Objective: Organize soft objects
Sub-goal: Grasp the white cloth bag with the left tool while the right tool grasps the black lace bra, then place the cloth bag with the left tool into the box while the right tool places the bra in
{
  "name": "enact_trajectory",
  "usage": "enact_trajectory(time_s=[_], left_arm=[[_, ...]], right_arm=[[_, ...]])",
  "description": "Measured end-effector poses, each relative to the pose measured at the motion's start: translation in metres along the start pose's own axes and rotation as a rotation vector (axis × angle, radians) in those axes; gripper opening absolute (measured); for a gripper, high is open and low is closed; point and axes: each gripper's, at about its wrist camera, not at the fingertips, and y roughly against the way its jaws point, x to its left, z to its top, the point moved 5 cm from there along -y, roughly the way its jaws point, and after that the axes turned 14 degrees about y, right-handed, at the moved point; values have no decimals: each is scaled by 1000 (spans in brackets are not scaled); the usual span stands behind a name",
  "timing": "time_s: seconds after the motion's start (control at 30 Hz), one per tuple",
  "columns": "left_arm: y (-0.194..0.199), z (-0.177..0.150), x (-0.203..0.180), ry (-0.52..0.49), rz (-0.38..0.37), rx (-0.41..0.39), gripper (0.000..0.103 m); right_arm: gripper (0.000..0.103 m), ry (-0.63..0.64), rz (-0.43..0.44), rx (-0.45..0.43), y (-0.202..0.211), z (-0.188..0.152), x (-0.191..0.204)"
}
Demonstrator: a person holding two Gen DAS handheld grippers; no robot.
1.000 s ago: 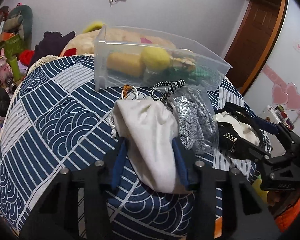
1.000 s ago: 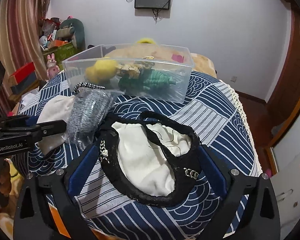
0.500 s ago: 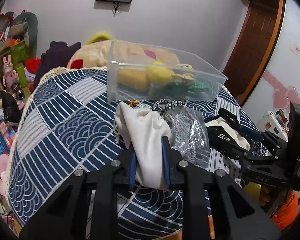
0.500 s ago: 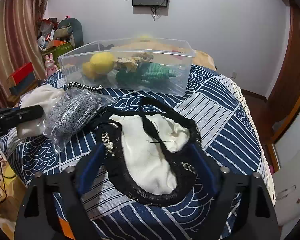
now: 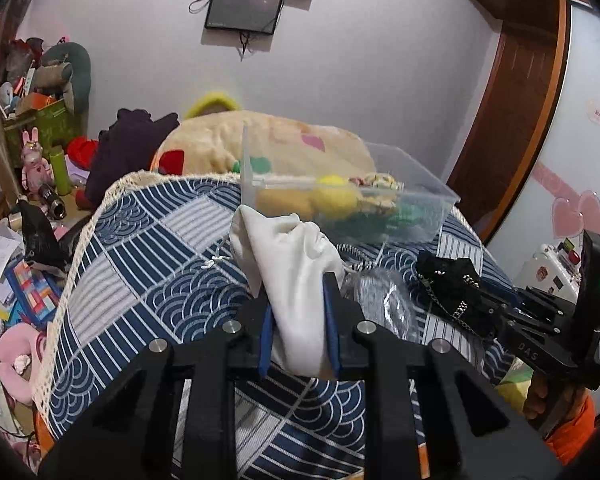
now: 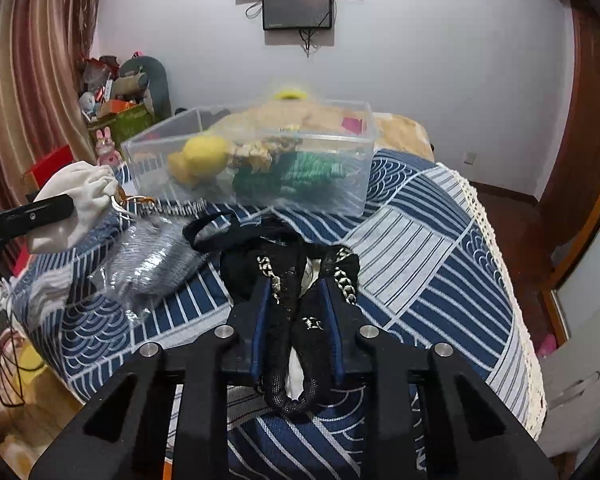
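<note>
Blue-and-white wave-patterned cloth (image 6: 432, 240) covers the raised surface on which everything is laid, with a clear plastic storage bin (image 6: 340, 196) at its far side already holding a yellow plush toy (image 6: 204, 156) and a green knitted item (image 6: 300, 172).

2 soft items are held at once. The left gripper (image 5: 298, 320) is pinched on a cream drawstring fabric pouch (image 5: 292, 248), gripped at its lower body so the gathered neck points toward the bin. The right gripper (image 6: 296, 320) is clamped on a black fabric bag with silver chain trim (image 6: 288, 276), bunched between the blue pads. A grey glittery pouch in clear wrap (image 6: 152, 260) is left lying between them on the cloth.

Both held items are judged light and limp — they sag and fold. The chain adds loose weight that may swing or snag on the bin rim, so a hold on bunched fabric rather than on the chain is judged safer.
</note>
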Motion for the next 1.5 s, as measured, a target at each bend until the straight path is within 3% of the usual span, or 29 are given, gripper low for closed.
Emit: enact_trajectory(time_s=[0.8,1.17,1.5], left_arm=[[2,79,-28,-57,-38,-183,22],[-28,105,-33,-52,-32,-180,22],[-82,108,-30,-65,7,-83,22]], right_arm=[[20,-45,-64,-245,31,91,-42],[20,-20,-76,-237,0,117,-43],[20,-20,-85,-159,-34,123,-52]])
